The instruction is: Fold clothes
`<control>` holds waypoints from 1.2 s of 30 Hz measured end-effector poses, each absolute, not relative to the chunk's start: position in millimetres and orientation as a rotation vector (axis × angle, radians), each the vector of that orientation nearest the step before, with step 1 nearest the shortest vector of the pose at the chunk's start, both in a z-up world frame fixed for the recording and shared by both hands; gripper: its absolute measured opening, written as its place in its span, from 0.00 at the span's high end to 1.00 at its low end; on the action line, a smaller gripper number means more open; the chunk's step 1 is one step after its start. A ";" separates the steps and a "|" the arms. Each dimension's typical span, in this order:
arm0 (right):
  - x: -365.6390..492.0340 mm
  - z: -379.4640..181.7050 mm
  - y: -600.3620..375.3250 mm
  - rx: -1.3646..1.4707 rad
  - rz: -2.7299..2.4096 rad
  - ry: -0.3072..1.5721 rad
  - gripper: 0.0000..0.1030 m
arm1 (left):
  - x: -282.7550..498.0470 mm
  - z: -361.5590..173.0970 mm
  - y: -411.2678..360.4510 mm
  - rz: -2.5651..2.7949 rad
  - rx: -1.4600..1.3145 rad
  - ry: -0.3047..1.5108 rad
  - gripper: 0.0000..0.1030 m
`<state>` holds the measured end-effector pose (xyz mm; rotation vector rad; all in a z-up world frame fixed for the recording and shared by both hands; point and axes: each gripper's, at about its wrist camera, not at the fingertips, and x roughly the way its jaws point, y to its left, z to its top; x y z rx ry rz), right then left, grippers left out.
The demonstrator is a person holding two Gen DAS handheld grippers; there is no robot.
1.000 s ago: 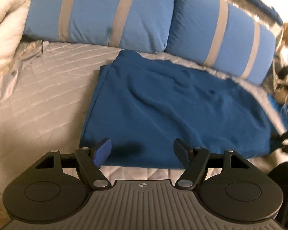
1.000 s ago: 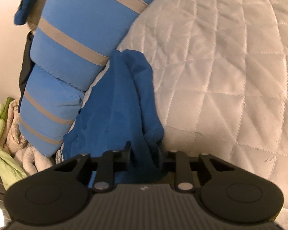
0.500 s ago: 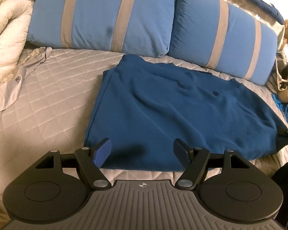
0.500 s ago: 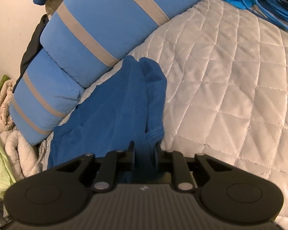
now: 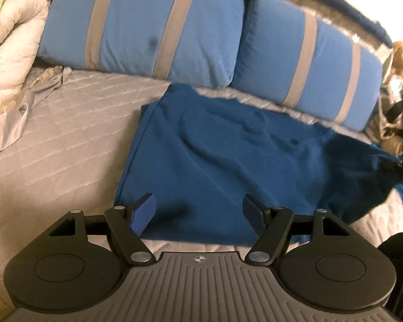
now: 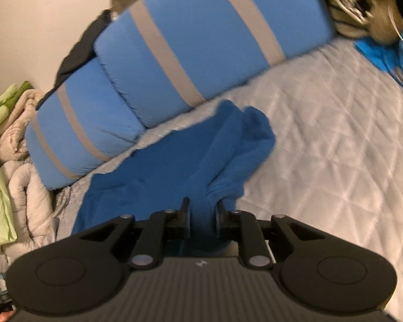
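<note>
Blue garment point(image 5: 228, 166): soft knit fabric, rumpled, spread on the quilted grey bed cover point(image 5: 61, 134) below two blue pillows point(image 5: 147, 26) with grey bands. Left gripper point(image 5: 198, 210) angled downward over the garment's near hem, jaws apart, nothing between them. Right gripper point(image 6: 202, 214) angled downward, jaws clamped on a bunched fold of the garment, which rises off the bed there; view blurred.

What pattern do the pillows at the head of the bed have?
Light blue pillows with grey vertical stripes, shown best in the left wrist view.
</note>
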<state>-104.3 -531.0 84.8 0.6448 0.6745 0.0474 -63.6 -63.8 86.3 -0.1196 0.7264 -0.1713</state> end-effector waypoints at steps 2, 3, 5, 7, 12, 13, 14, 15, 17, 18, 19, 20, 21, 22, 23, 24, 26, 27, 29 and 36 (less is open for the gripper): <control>-94.9 98.2 -517.3 0.611 0.070 0.652 0.85 | -70.4 90.8 -59.5 -0.195 -0.130 0.692 0.31; -87.8 105.9 -507.5 0.594 0.084 0.641 0.85 | -73.3 93.6 -55.6 -0.198 -0.136 0.684 0.31; -70.9 122.3 -483.0 0.547 0.120 0.620 0.86 | -78.9 99.6 -46.6 -0.196 -0.145 0.674 0.31; -50.6 139.3 -449.0 0.480 0.169 0.597 0.86 | -85.1 107.1 -32.5 -0.172 -0.158 0.657 0.31; -10.6 163.9 -329.8 0.308 0.359 0.547 0.86 | -106.1 118.5 13.0 -0.057 -0.193 0.609 0.31; -8.5 163.6 -301.6 0.272 0.413 0.543 0.86 | -109.8 117.4 21.9 -0.029 -0.201 0.607 0.31; -7.4 160.0 -272.6 0.223 0.467 0.550 0.86 | -112.6 115.2 30.0 -0.003 -0.210 0.614 0.31; -7.4 152.3 -242.5 0.156 0.523 0.573 0.86 | -114.2 112.0 37.1 0.022 -0.219 0.628 0.31; -7.9 125.7 -190.3 0.036 0.603 0.644 0.86 | -117.4 105.3 47.3 0.064 -0.233 0.660 0.31; -7.4 108.7 -168.3 -0.017 0.633 0.693 0.86 | -119.4 102.2 49.8 0.074 -0.236 0.668 0.31; -6.2 91.2 -152.5 -0.054 0.649 0.744 0.86 | -121.6 99.2 51.7 0.078 -0.238 0.674 0.31; -5.9 78.5 -143.3 -0.071 0.650 0.770 0.86 | -123.7 96.2 53.1 0.080 -0.238 0.679 0.31; -6.3 69.2 -137.7 -0.079 0.641 0.780 0.86 | -125.2 93.3 53.4 0.079 -0.236 0.685 0.31; -7.3 63.9 -134.0 -0.084 0.634 0.783 0.86 | -125.5 90.3 53.6 0.079 -0.233 0.693 0.31; -9.3 63.9 -132.9 -0.085 0.629 0.779 0.86 | -125.2 87.4 53.9 0.078 -0.230 0.702 0.31; -10.8 65.0 -132.4 -0.086 0.626 0.777 0.86 | -125.1 84.3 54.6 0.077 -0.227 0.709 0.31; -12.5 69.7 -133.3 -0.090 0.624 0.775 0.86 | -124.6 78.4 55.5 0.074 -0.225 0.719 0.31; -14.0 70.7 -134.1 -0.096 0.625 0.771 0.86 | -123.6 76.1 54.6 0.071 -0.226 0.723 0.31; -16.7 71.9 -134.4 -0.106 0.623 0.763 0.86 | -121.7 72.2 51.6 0.063 -0.228 0.728 0.31; -30.2 91.1 -145.0 -0.050 0.756 0.697 0.42 | -115.5 66.1 33.4 0.021 -0.196 0.739 0.31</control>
